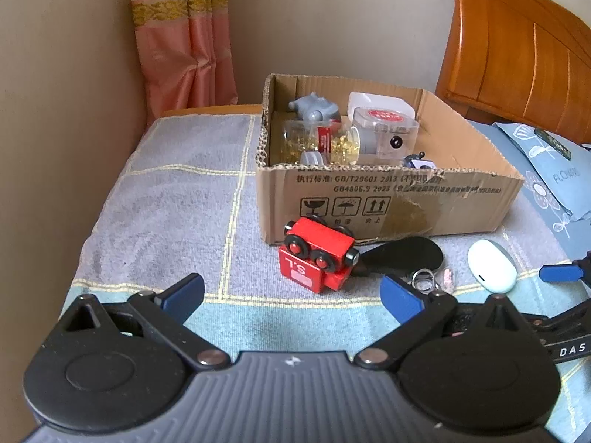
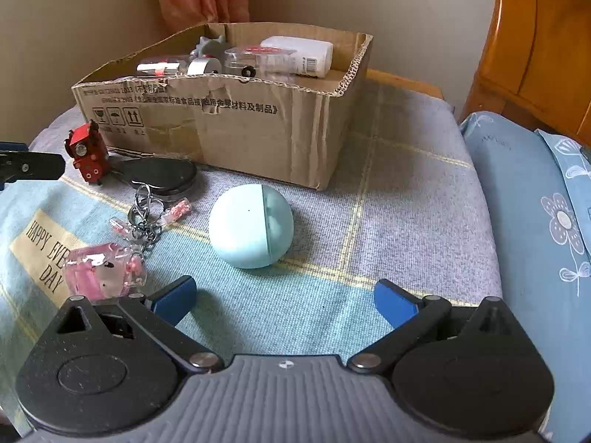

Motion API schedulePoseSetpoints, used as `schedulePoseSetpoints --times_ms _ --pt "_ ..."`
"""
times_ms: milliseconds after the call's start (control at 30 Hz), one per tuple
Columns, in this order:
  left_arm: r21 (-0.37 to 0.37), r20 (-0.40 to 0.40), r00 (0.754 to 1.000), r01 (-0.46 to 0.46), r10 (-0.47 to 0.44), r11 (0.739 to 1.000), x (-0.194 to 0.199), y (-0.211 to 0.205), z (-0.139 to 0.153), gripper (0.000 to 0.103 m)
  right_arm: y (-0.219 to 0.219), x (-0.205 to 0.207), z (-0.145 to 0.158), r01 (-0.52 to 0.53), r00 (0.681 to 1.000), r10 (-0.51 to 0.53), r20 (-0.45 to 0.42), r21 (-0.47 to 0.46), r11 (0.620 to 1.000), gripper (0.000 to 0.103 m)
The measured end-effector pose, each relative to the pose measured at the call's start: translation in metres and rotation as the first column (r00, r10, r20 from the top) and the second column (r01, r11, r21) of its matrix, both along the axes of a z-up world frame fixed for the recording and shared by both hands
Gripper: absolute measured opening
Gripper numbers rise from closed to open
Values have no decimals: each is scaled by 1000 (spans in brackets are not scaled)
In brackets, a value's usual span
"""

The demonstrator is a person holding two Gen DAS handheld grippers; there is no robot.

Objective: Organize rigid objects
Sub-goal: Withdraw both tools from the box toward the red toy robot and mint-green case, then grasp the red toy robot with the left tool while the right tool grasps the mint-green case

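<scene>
A red toy train car (image 1: 317, 258) lies on its side on the checked cloth, just in front of the cardboard box (image 1: 388, 199). My left gripper (image 1: 293, 291) is open right before it, holding nothing. In the right wrist view a pale blue egg-shaped case (image 2: 251, 226) rests ahead of my open, empty right gripper (image 2: 284, 297). A pink keychain (image 2: 101, 271) with metal rings lies to its left, by a black oval compact (image 2: 162, 177). The red train car (image 2: 88, 155) stands further left. The box (image 2: 221, 125) holds a capsule jar, a clear container, a white bottle and a grey toy.
A wooden bed headboard (image 1: 517, 48) stands at the right with a blue flowered pillow (image 2: 535, 229) beside the cloth. A pink curtain (image 1: 184, 37) hangs in the back corner. The cloth's left part (image 1: 166, 203) lies bare.
</scene>
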State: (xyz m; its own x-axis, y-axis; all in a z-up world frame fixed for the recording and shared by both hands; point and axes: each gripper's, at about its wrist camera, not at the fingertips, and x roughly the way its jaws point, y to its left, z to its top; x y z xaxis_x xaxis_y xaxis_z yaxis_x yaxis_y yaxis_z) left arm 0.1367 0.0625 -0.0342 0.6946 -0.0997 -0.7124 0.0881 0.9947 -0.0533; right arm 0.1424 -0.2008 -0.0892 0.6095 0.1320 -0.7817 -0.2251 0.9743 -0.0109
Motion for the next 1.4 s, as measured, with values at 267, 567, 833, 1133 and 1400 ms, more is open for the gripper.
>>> schedulePoseSetpoints --times_ms 267,567,833,1133,1400 --pt "29 6 999 40 -40 999 9 -4 -12 101 2 -3 0 40 999 -40 9 -2 999 103" --pt "39 35 991 128 -129 991 26 -1 -30 94 3 -6 0 57 998 -57 22 0 998 103" --pt "46 44 980 193 -195 980 36 -3 -37 69 2 -6 0 59 998 -59 29 2 998 103" --pt "3 31 986 165 -165 986 27 2 -31 52 2 -7 -1 61 997 -61 39 3 998 103" --pt "-6 2 995 104 -104 995 -2 13 -30 52 17 8 -2 27 998 -27 51 6 1000 103"
